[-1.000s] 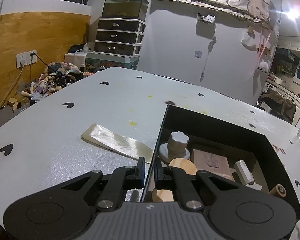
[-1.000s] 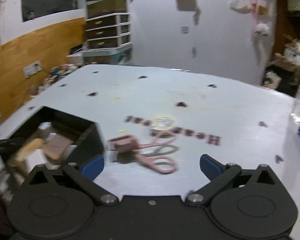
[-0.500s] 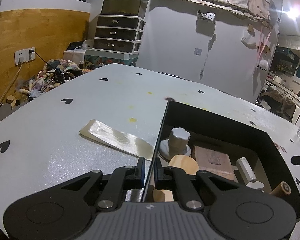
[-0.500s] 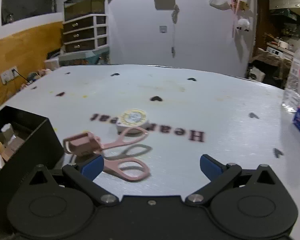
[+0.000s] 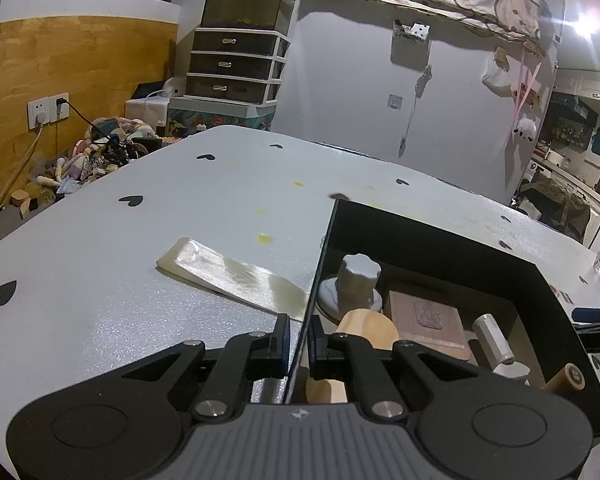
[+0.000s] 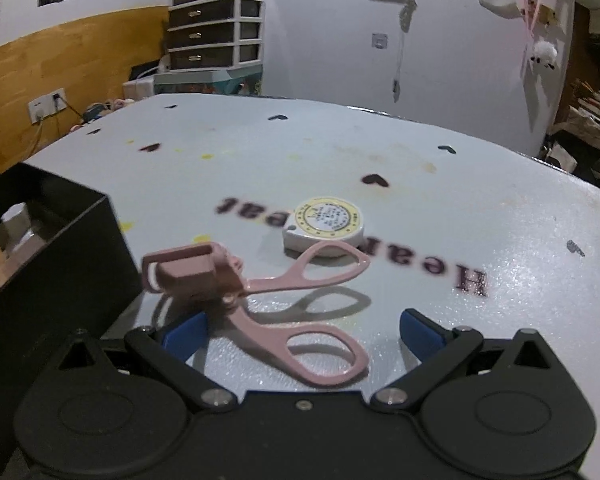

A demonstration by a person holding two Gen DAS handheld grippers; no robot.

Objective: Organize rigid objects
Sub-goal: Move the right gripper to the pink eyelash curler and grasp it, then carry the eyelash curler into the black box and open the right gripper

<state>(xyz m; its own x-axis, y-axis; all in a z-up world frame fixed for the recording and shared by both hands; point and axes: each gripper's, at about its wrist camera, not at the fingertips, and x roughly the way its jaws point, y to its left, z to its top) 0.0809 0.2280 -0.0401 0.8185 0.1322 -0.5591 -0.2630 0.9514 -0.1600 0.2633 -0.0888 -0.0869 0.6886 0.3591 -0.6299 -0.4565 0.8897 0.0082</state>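
Left wrist view, left claw (image 5: 299, 338) clamping black box (image 5: 440, 236) wall, grey knob (image 5: 358, 274) inside

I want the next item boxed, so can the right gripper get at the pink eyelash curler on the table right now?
Probably yes. The right gripper has its jaws wide open, and the pink eyelash curler lies between them on the white table, nothing over it. The black box stands just beside it.

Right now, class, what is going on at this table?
A person is tidying small items into a black box. The left gripper is clamped on the box's side wall, steadying it. The right gripper is open, low over the pink eyelash curler, which lies on the table beside a round tape measure, not yet gripped.
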